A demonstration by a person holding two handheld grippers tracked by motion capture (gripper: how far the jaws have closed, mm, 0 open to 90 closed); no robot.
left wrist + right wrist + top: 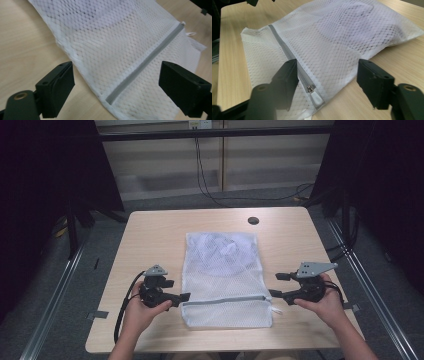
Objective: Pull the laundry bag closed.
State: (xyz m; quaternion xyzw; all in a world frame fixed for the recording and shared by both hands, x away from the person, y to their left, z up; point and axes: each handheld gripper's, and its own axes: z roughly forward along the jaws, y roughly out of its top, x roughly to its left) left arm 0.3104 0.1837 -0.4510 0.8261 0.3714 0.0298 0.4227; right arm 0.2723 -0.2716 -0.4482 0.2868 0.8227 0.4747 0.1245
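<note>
Judging from how things lie, the main risk is at the zipper pull (314, 95): it is small, and the soft mesh around it may be caught together with it, so that the mesh laundry bag (226, 279) would bunch or slide on the smooth desk (150, 235) instead of the zipper (225, 300) running. If the other end is not held down, the whole bag would probably follow the pull. The bag lies flat in the middle of the desk, with its zipper end toward the near edge and something pale inside (I cannot tell what). The left gripper (181, 299) rests just at the bag's near left corner, pointing inward at the end of the zipper; its jaws are spread, with nothing pressed between them. The right gripper (276, 286) stands at the right end of the zipper, held level by the right hand (320, 302), its jaws also apart, the pull lying between them but not pinched.
</note>
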